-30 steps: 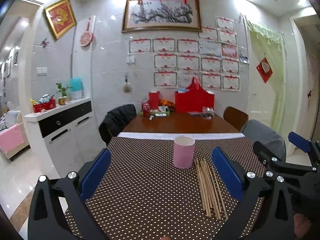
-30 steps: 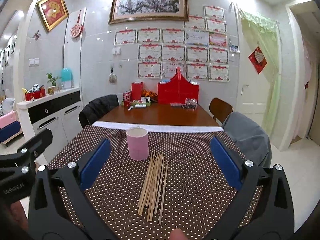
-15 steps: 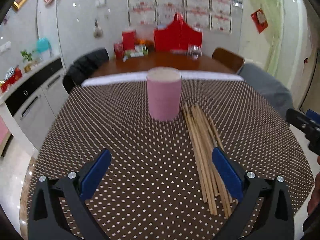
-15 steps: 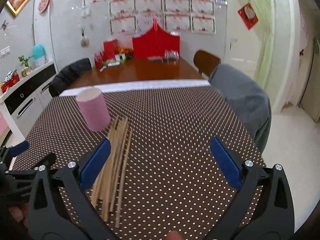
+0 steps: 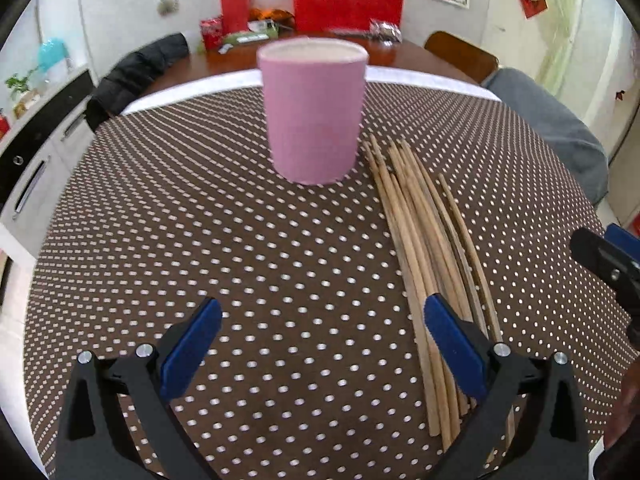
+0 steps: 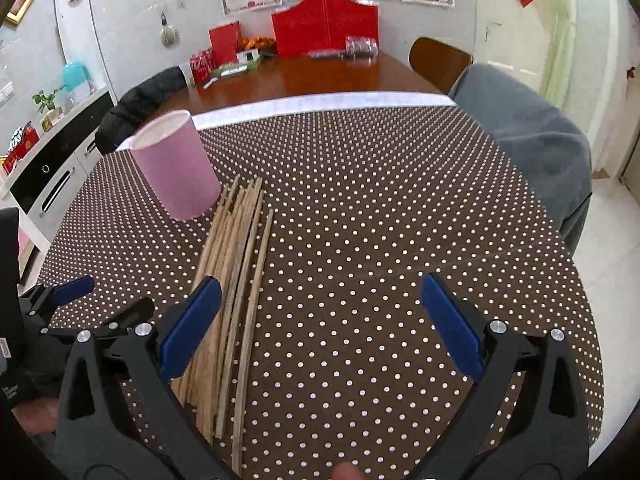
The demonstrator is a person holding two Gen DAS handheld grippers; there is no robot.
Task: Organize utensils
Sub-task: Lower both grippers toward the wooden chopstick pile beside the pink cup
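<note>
the pink cup point(image 5: 314, 114) stands upright on the brown polka-dot tablecloth point(image 5: 240, 248), and the bundle of wooden chopsticks point(image 5: 424, 240) lies flat just right of the cup, its far tips close to the cup's base and the sticks fanning toward the near edge. left of the cup the cloth is bare out to its rounded edge, and the stretch between the cup and the left gripper point(image 5: 322, 346) is free as well. that gripper's blue-padded fingers are spread wide and hold nothing; its right finger hangs over the near ends of the chopsticks.

the right wrist view alone shows the broad bare cloth to the right of the chopsticks, running to a chair draped in grey fabric point(image 6: 532, 140) at the table's edge. the right gripper point(image 6: 320, 330) is likewise spread wide and empty, its left finger above the chopsticks. beyond the cup a white strip point(image 6: 320, 106) borders the cloth, then a wooden table point(image 6: 304, 76) carrying red boxes.
</note>
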